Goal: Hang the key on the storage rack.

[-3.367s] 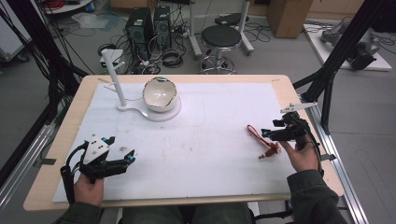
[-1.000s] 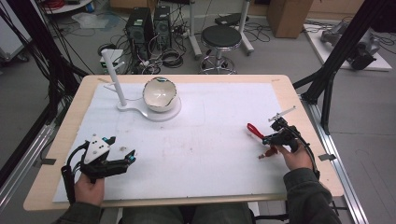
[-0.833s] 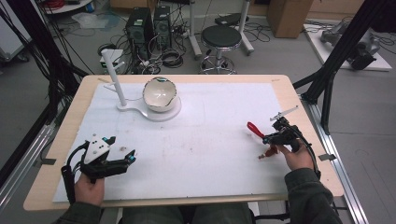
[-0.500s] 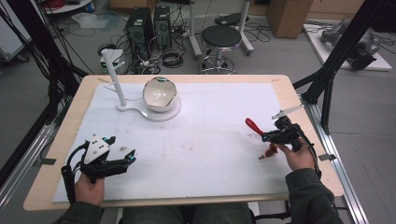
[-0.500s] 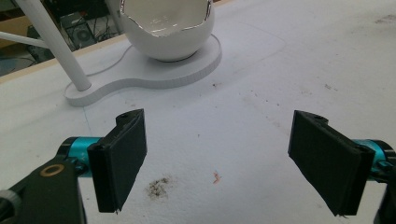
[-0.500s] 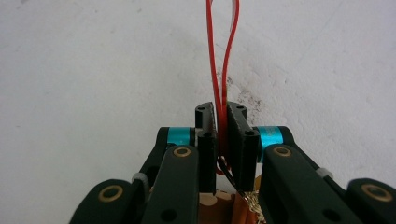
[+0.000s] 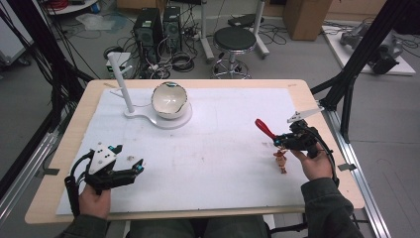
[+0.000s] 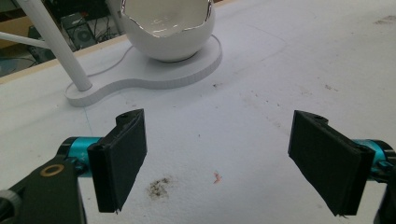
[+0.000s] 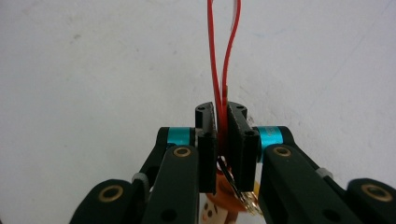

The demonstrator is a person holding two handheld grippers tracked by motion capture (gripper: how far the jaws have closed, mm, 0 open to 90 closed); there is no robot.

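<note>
right tongs point(image 9: 222, 140) pinched tight on a red loop strap point(image 9: 219, 56), jaws pressed nearly together with just the two thin strands caught between the pads. strap sticking out ahead of the jaws in the right gripper view, up and to the left in the high view point(image 7: 265, 128). little orange charm figure point(image 7: 281, 161) dangling below on a small gold clasp point(image 9: 247, 198), hanging clear of the tabletop point(image 7: 208, 158) or barely above it, hard to say which.

handling-wise: probably super light, basically a keychain. strap looks thin and floppy, so no stiffness to count on, likely to swing and twist with any quick hand move. cord looks smooth too, so could slip through the pads if the grip loosens. best hold looks like right where it is now, both strands together close to the clasp, which keeps the swinging bit short. grabbing the charm itself looks worse, small and rounded, easy to squirt out. nothing fragile about the strap, though the clasp looks dainty.

left tongs point(image 8: 224, 163) spread wide, nothing between them, resting low over the near left of the tabletop point(image 7: 121, 171). just a few specks of dirt on the white sheet beneath.

further out: white egg-shaped bowl point(image 7: 169, 100) with a jagged cracked-shell rim on a flat white base point(image 7: 171, 120) with a thin upright post point(image 7: 121, 84), well apart from both hands at the far left of the tabletop. bowl looks like ceramic or hard plastic, so worth going gentle around that rim.
</note>
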